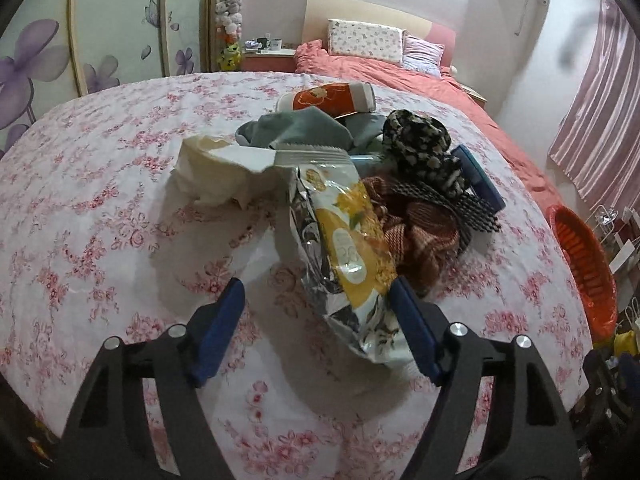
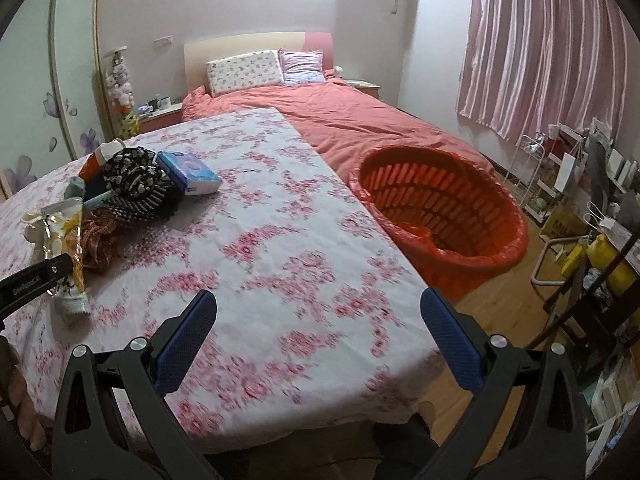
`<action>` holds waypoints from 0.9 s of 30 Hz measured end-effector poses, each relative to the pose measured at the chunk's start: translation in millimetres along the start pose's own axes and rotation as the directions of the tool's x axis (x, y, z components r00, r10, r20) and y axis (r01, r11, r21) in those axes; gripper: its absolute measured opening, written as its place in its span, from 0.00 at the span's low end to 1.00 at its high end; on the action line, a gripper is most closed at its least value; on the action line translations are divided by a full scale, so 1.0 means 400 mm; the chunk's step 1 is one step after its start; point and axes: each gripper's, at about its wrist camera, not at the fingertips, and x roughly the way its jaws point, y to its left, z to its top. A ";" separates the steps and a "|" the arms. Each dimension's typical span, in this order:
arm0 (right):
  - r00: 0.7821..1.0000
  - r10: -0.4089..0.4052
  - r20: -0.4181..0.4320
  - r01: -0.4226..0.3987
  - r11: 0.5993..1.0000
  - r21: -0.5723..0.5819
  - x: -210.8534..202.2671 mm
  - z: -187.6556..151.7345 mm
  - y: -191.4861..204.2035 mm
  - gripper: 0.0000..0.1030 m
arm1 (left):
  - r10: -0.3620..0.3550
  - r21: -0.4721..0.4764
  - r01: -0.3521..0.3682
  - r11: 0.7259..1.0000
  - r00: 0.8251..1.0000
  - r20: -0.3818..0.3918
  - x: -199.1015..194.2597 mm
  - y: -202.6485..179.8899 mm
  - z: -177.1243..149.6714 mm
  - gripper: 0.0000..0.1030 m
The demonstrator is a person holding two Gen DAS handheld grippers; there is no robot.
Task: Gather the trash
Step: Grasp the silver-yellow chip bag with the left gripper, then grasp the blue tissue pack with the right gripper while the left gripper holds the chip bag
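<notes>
While the left tongs (image 1: pixel 316 324) stand spread around the near end of the snack wrapper (image 1: pixel 348 248) on the bench (image 1: pixel 120 240), they should pinch its crinkled end firmly, the right tongs (image 2: pixel 318 332) idle and spread near the orange basket (image 2: pixel 440 208).

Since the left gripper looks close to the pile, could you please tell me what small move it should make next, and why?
Probably nudge the left gripper slightly right and close: its jaws are open and the shiny yellow-and-silver snack wrapper lies against its right finger, near end not yet clamped. The orange plastic basket waits beside the table.
</notes>
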 end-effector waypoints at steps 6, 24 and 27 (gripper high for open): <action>1.000 0.014 0.027 -0.014 1.000 -0.016 0.013 0.038 0.042 0.98 | -0.029 0.016 0.029 0.999 1.000 -0.009 0.026 -0.005 0.023 0.58; 0.965 0.253 -0.063 -0.251 0.967 0.039 0.200 0.195 0.136 0.83 | -0.053 0.078 0.049 0.996 0.997 0.053 0.002 0.010 0.068 0.30; 0.946 0.303 -0.111 -0.299 0.953 0.049 0.255 0.218 0.156 0.83 | -0.055 0.078 0.050 0.996 0.997 0.060 -0.001 0.017 0.079 0.30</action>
